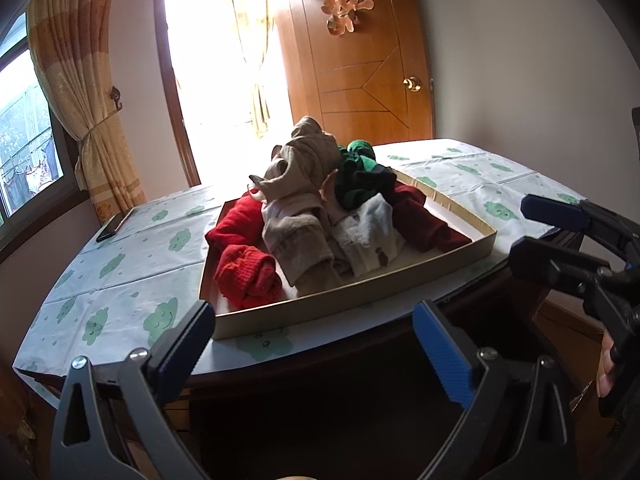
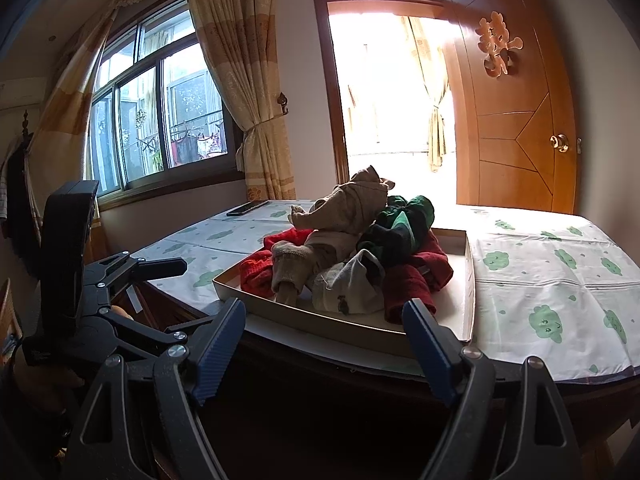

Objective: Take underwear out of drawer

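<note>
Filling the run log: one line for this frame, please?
stage: approach | left tool: open, empty | right tool: open, empty | clothes pile: in tray, untouched | tray on table

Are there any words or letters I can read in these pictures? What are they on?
"囍": the double-happiness paper cutout stuck on the wooden door.
Small dark mark on the white garment: too small to read.
Nothing else has writing.
</note>
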`<move>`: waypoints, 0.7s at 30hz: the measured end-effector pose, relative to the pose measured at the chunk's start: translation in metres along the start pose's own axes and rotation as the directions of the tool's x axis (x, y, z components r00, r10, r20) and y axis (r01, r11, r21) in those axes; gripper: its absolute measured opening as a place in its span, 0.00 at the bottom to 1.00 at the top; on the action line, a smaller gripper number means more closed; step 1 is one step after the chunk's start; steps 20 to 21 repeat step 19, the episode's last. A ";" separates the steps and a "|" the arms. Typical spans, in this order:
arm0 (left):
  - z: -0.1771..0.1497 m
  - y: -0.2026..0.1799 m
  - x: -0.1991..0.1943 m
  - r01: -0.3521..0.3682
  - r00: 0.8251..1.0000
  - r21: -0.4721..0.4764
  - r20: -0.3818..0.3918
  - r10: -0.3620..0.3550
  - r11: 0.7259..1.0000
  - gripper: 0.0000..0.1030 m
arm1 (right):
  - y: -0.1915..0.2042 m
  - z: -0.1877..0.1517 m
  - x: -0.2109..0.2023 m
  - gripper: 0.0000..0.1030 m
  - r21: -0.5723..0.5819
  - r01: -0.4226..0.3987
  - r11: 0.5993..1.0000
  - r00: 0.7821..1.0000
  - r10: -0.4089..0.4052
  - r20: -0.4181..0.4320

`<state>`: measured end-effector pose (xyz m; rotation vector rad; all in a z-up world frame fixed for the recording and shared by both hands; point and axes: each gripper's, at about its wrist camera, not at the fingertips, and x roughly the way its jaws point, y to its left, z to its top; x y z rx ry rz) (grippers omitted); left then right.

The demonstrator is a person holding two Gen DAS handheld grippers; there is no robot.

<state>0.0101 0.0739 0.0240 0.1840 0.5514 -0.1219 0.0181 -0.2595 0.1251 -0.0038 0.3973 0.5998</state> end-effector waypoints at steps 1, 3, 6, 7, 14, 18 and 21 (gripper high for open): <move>0.000 0.000 0.001 0.001 1.000 0.000 -0.003 -0.001 1.000 0.98 | 0.001 0.000 -0.001 0.80 -0.003 0.000 1.000 1.000 0.000 0.002; -0.001 0.000 0.001 0.002 1.000 -0.004 -0.008 -0.002 1.000 0.98 | 0.002 0.000 -0.002 0.80 -0.007 -0.003 1.000 1.000 0.003 0.003; -0.002 0.001 0.003 0.003 1.000 -0.011 -0.013 -0.003 1.000 0.98 | 0.003 0.000 -0.003 0.80 -0.009 -0.005 1.000 1.000 0.005 0.005; -0.002 0.001 0.003 0.002 1.000 -0.013 -0.014 -0.002 1.000 0.98 | 0.004 0.000 -0.003 0.80 -0.009 -0.005 1.000 1.000 0.005 0.003; -0.007 0.006 0.007 0.000 1.000 -0.032 -0.016 -0.001 0.999 0.98 | 0.004 -0.003 -0.001 0.80 -0.007 -0.006 1.000 1.000 0.006 -0.006; -0.009 0.006 0.007 0.004 1.000 -0.037 -0.013 -0.004 0.999 0.98 | 0.006 -0.002 -0.004 0.80 -0.019 -0.003 1.000 1.000 0.003 -0.005; -0.009 0.007 0.007 0.007 1.000 -0.041 -0.013 -0.008 0.999 0.98 | 0.007 -0.001 -0.004 0.81 -0.023 -0.002 1.000 1.000 0.002 -0.004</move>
